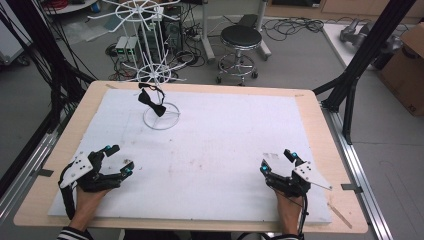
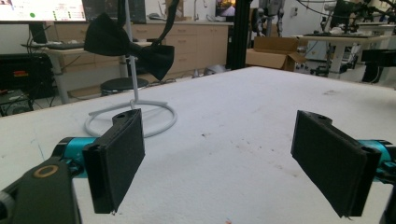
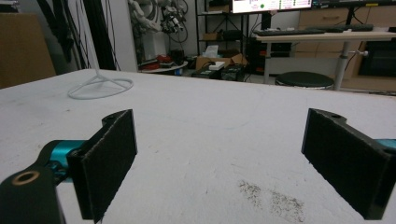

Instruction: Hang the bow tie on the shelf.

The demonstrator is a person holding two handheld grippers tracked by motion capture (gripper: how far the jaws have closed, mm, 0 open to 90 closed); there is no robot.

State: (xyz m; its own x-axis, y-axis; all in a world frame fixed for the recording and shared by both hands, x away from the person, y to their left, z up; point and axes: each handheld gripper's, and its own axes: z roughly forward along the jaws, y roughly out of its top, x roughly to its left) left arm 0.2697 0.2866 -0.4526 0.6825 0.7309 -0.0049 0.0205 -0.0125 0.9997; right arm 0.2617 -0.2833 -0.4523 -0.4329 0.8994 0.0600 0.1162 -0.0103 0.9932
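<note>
A black bow tie hangs by its strap from a white wire display stand at the table's back left; in the left gripper view the bow tie hangs above the stand's ring base. My left gripper rests low at the front left, jaws wide apart and empty. My right gripper sits at the front right, also open with nothing between its pads. The stand's base lies far off to its left.
A white mat covers the wooden table. Behind the table stand a black round stool, cables and black frame posts. A cardboard box sits at the far right.
</note>
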